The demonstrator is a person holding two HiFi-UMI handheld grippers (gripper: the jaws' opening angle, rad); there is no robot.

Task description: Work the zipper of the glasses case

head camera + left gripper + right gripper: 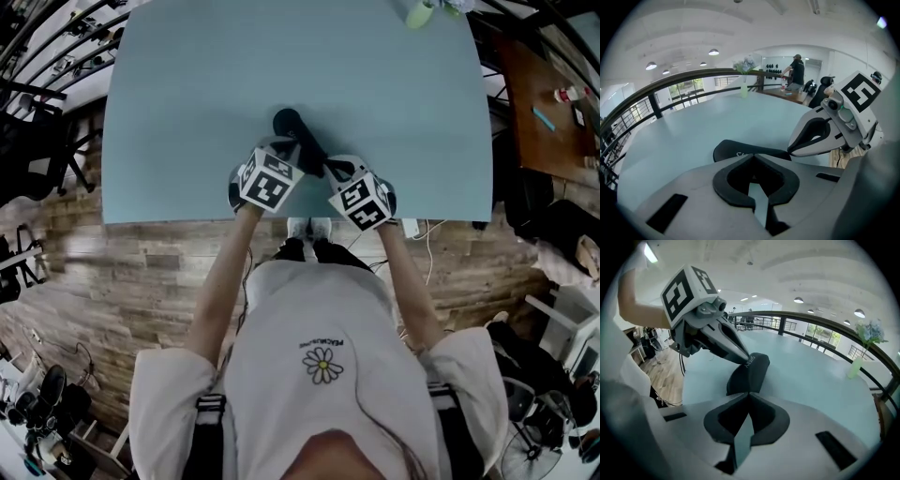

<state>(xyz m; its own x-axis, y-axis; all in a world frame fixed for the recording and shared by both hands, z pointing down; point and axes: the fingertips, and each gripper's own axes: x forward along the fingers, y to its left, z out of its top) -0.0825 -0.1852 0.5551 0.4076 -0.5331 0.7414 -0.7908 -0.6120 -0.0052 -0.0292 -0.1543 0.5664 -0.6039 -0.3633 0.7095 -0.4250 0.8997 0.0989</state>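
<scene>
A black zippered glasses case lies on the pale blue table, near its front edge. My left gripper comes from the lower left, its shut tips on the side of the case, close to the printed label. My right gripper comes from the lower right, and its shut tips touch the case's near end. In each gripper view that gripper's own jaws meet at the tip, the left gripper and the right gripper. No zipper pull shows between either pair, and I cannot make out the zipper.
A pale green vase with flowers stands at the table's far edge, far from the case. The table's front edge runs just behind both grippers, with wooden floor below. A brown desk stands to the right, and a person stands far back.
</scene>
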